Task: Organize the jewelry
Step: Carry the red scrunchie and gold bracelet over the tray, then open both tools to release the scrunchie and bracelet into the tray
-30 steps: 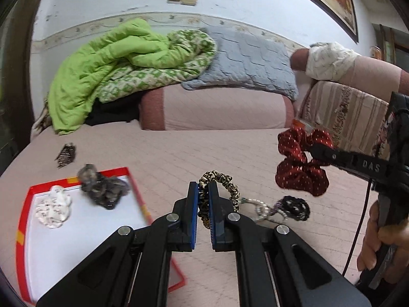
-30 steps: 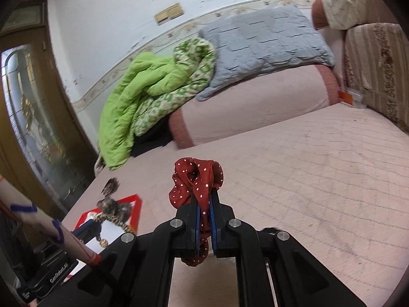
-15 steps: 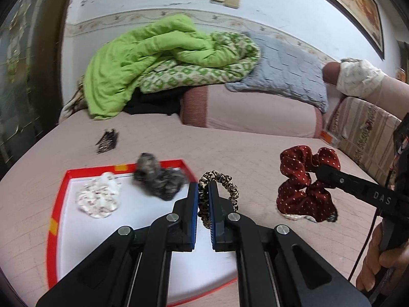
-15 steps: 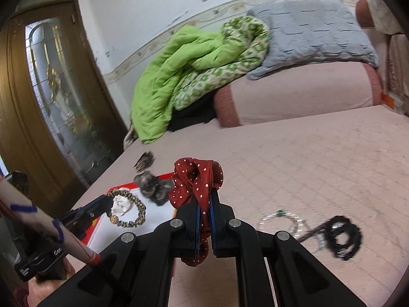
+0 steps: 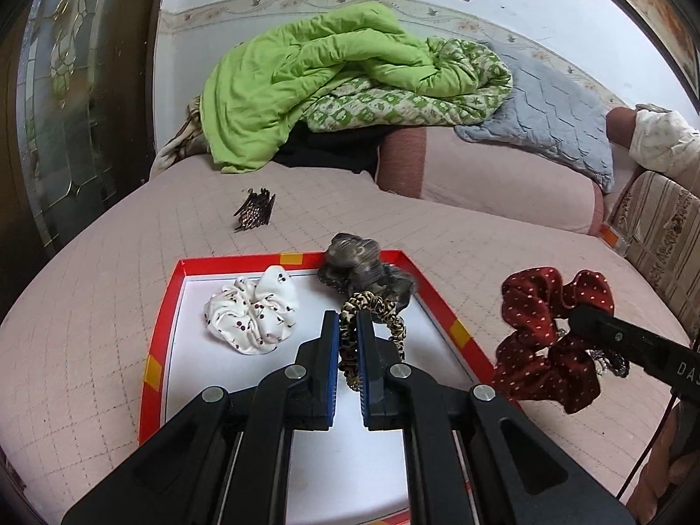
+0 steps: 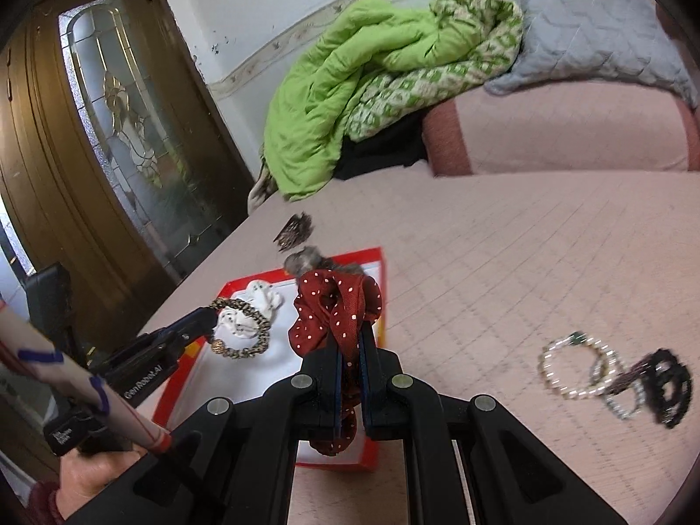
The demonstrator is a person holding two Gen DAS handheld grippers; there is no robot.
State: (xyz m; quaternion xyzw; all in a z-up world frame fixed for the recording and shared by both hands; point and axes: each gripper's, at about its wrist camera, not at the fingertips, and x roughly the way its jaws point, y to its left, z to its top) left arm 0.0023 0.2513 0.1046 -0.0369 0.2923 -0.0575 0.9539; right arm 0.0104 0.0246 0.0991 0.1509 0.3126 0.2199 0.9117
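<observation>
My left gripper (image 5: 348, 321) is shut on a leopard-print hair tie (image 5: 379, 311) and holds it above the red-rimmed white tray (image 5: 161, 328). In the tray lie a white cherry-print scrunchie (image 5: 253, 313) and a grey-brown scrunchie (image 5: 363, 267). My right gripper (image 6: 350, 330) is shut on a red dotted scrunchie (image 6: 334, 308), just right of the tray (image 6: 377, 326); the left wrist view shows that scrunchie (image 5: 547, 337) hanging beside the tray's right rim. In the right wrist view the left gripper (image 6: 210, 321) holds the hair tie (image 6: 243, 334) over the tray.
Pearl bracelets (image 6: 577, 369) and a black beaded bracelet (image 6: 669, 387) lie on the pink bedspread to the right. A dark hair clip (image 5: 256, 210) lies beyond the tray. Green quilts (image 5: 341, 83), a grey pillow (image 5: 551, 118) and a bolster fill the back; a wooden door (image 6: 109, 131) stands left.
Both grippers have swung left with their loads. The leopard hair tie now hangs over the tray, and the red scrunchie has come up to the tray's right rim, away from the bracelets.
</observation>
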